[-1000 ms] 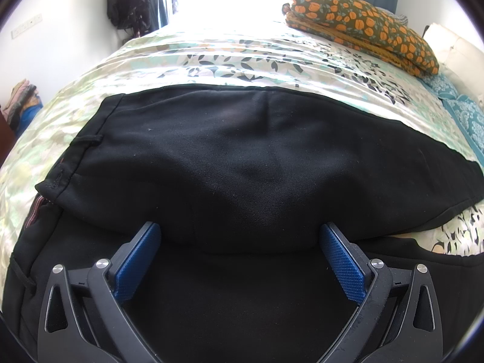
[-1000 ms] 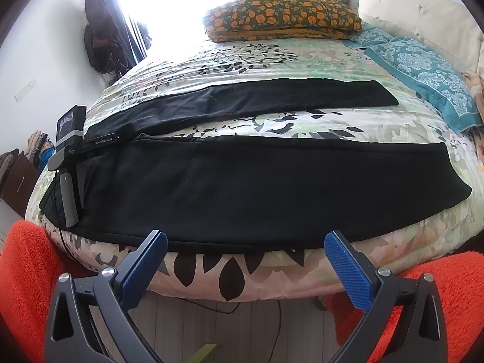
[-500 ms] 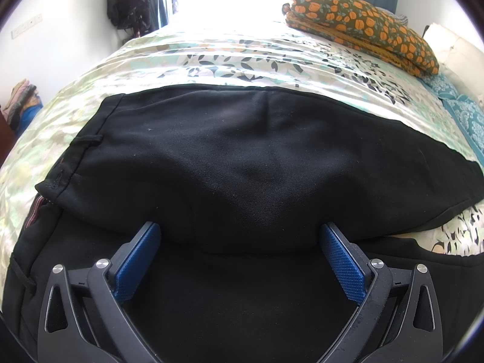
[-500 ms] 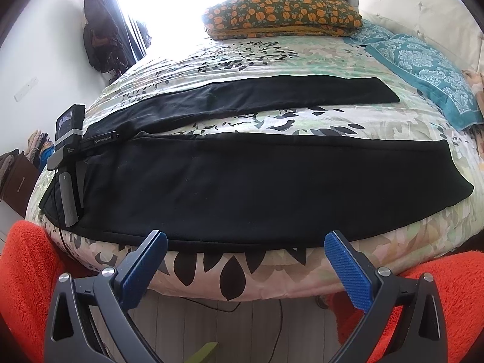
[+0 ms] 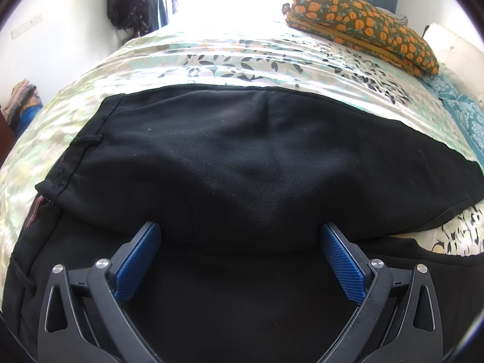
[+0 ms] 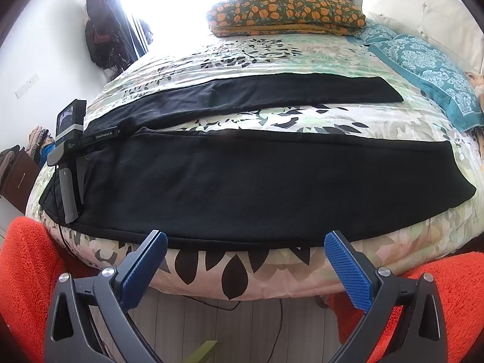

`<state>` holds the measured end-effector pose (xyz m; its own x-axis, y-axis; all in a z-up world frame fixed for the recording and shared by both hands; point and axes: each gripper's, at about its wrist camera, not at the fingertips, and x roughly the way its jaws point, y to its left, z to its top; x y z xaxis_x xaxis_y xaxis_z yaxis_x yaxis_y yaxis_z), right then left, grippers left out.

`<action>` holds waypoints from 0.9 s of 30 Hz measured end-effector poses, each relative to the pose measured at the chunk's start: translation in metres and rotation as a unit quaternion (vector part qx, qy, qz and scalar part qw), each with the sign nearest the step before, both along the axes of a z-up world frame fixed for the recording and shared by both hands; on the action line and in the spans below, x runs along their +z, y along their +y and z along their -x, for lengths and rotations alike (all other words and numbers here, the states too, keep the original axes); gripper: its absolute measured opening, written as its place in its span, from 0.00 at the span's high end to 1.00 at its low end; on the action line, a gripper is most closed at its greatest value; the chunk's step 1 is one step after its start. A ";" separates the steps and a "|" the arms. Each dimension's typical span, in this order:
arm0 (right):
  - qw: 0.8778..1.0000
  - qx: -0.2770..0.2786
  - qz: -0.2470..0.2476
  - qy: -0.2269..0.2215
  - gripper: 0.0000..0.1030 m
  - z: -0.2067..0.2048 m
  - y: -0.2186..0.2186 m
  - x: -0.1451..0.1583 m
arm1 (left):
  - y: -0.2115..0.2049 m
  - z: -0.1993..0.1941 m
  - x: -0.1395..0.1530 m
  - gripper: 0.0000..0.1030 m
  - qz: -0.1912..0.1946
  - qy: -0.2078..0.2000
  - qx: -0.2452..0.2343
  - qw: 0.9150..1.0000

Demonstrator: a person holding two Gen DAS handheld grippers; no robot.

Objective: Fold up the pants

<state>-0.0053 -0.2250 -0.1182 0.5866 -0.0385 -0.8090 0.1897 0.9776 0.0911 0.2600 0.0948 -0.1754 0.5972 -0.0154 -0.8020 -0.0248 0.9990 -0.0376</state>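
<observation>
Black pants (image 6: 257,187) lie spread on the bed with the two legs splayed apart; the far leg (image 6: 257,90) runs toward the pillows. In the left wrist view the waist end (image 5: 227,157) fills the frame, its upper layer bulging over a lower layer. My left gripper (image 5: 239,230) rests open on the pants near the waist, blue pads (image 5: 341,266) wide apart, fabric lying between them. My right gripper (image 6: 245,237) hangs open just off the bed's near edge, in front of the near leg and apart from it.
The left tool's handle and camera (image 6: 69,166) lie on the waist end in the right wrist view. Orange-flowered pillows (image 6: 287,9), a teal pillow (image 6: 429,63) and a cream headboard (image 6: 423,12) stand at the far right. Red fluffy fabric (image 6: 27,272) flanks my right gripper.
The left gripper has not moved. The right wrist view has drifted very slightly, and the pants lie as before.
</observation>
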 end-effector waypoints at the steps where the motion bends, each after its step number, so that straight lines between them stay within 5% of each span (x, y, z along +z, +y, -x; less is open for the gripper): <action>1: 1.000 0.000 0.000 0.000 0.00 0.000 0.000 0.000 | 0.000 0.000 0.000 0.00 0.000 0.000 0.000 1.000; 27: 1.000 0.003 -0.004 0.006 0.00 0.000 -0.001 -0.004 | 0.000 0.000 0.000 0.00 0.000 0.000 0.000 1.000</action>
<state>-0.0052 -0.2263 -0.1218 0.5773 -0.0291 -0.8160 0.1858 0.9778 0.0965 0.2603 0.0950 -0.1756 0.5976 -0.0150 -0.8017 -0.0255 0.9990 -0.0376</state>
